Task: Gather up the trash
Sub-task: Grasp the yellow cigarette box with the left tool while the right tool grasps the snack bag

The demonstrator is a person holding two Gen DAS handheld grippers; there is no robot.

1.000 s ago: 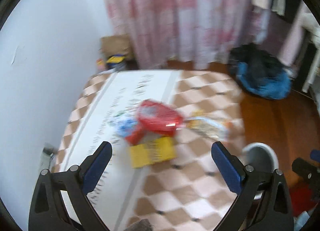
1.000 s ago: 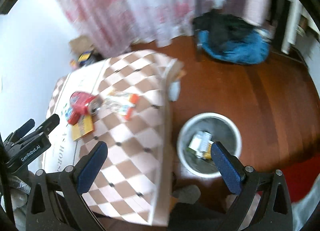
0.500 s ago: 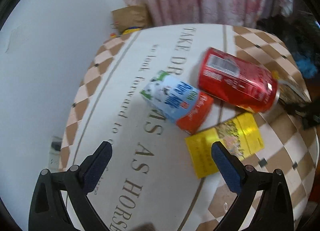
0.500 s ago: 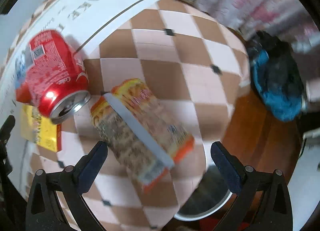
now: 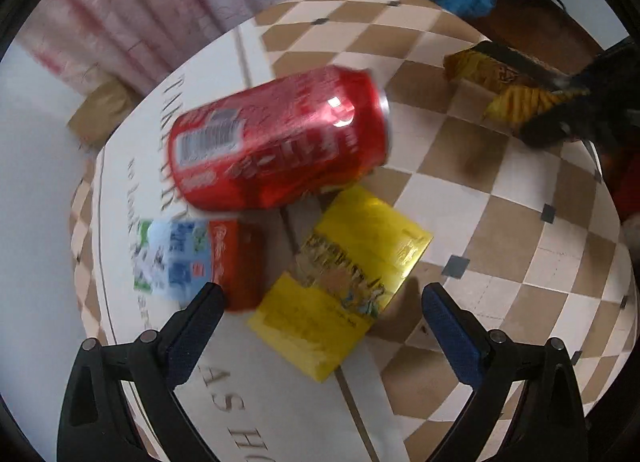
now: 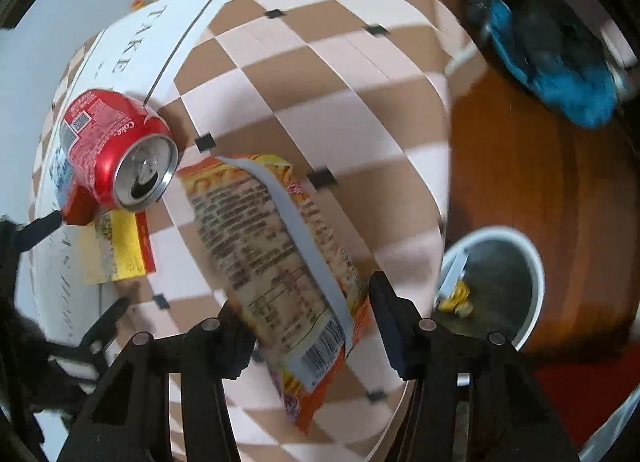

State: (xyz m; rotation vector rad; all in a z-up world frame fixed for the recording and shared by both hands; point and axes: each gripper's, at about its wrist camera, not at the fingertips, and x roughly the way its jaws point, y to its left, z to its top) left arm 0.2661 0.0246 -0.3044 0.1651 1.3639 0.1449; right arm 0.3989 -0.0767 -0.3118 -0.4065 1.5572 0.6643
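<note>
On the checked tablecloth four pieces of trash remained when I took stock. Item one, a noodle packet, lay lengthwise between the jaws of my right gripper, which were closing on it; I could not tell whether the pads had yet pressed it. Item two, a red can, lay on its side at twelve o'clock from my left gripper, whose jaws stood wide and empty. Item three, a yellow box, sat just ahead of those jaws, touching the can. Item four, a blue-and-red carton, lay at ten o'clock. Off the table edge, at three o'clock from the right gripper, the white bin already held some wrappers. I judged the collection started, mostly outstanding.
</note>
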